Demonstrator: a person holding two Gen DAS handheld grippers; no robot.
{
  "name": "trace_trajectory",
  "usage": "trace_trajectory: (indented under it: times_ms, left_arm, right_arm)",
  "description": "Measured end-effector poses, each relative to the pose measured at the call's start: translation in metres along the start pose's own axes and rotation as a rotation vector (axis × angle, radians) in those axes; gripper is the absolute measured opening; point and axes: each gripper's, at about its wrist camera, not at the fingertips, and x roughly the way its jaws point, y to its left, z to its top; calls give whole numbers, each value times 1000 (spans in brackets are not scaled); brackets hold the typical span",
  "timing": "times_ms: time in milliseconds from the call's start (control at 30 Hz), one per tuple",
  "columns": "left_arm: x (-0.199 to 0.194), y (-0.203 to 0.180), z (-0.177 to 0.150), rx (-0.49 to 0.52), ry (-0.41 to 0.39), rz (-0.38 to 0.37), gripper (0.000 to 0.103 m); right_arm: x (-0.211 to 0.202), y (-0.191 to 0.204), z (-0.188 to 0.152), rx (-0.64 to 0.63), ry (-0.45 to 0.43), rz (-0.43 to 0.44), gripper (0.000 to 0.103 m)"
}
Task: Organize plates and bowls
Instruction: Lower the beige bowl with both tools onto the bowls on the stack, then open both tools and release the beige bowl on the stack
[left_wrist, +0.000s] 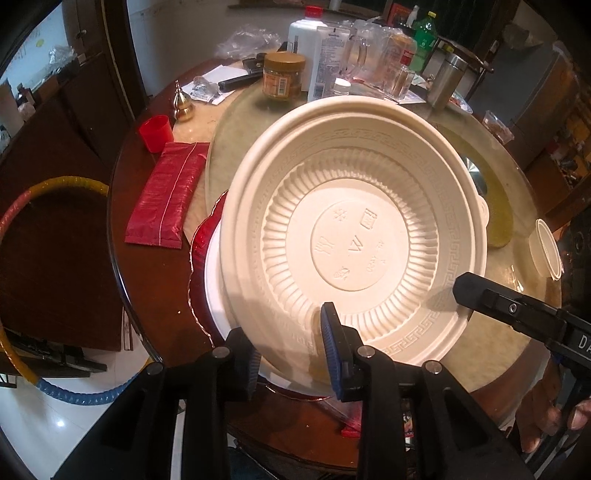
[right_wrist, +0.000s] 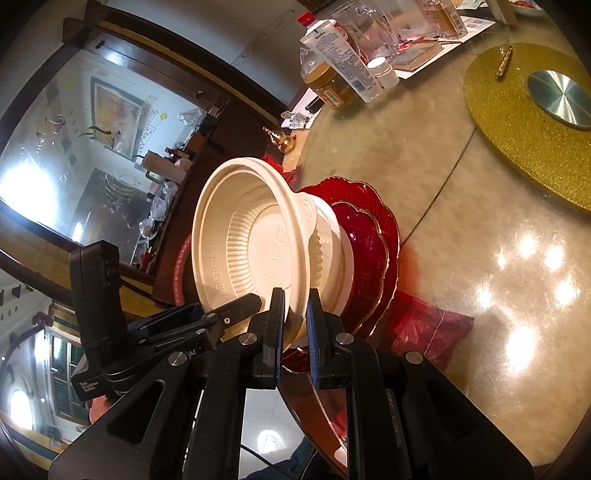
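Observation:
A big cream plastic bowl (left_wrist: 347, 236) (right_wrist: 243, 243) is tipped up with its ribbed inside towards the left wrist camera. Its lower side leans on a white dish (left_wrist: 213, 295) (right_wrist: 332, 236), which lies on stacked red scalloped glass plates (left_wrist: 201, 243) (right_wrist: 369, 240). My left gripper (left_wrist: 291, 354) (right_wrist: 229, 310) straddles the near rim, one pad inside the bowl and one outside, and both seem to touch it. My right gripper (right_wrist: 295, 325) (left_wrist: 460, 291) is shut on the rim further round, pinching the thin edge.
A red packet (left_wrist: 162, 195), a red cup (left_wrist: 155, 133) and a brass ornament (left_wrist: 183, 103) lie left of the stack. A jar (left_wrist: 282, 75) and bottles (left_wrist: 328, 55) crowd the far side. A gold mat (right_wrist: 524, 122) sits mid-turntable, a small white cup (left_wrist: 546, 247) at right.

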Motion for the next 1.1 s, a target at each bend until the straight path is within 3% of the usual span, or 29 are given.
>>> trace_trajectory:
  times_ms: [333,633,867,900,1000,1100]
  left_arm:
    - [1,3,3,-16,16,-12,35]
    - [0,3,6,-28,-3,-23,53]
    - [-6,5,7,-31,-31,-17,60]
    - [-7,5,7,-33,-42,-14,61]
    - [-13,5,8,-32,-70,-4,65]
    - [-19,7,8,-43,-107,12,72]
  right_arm:
    - [5,-3,4,18,13,29,11]
    - [8,-3,7,40,29,62,15]
    - [9,-3,9,44,26,43,16]
    - [10,-3,10,46,25,39,22]
    - [6,0,11,39,3,22,56]
    - [-2,7,12,12,-35,-4,61]
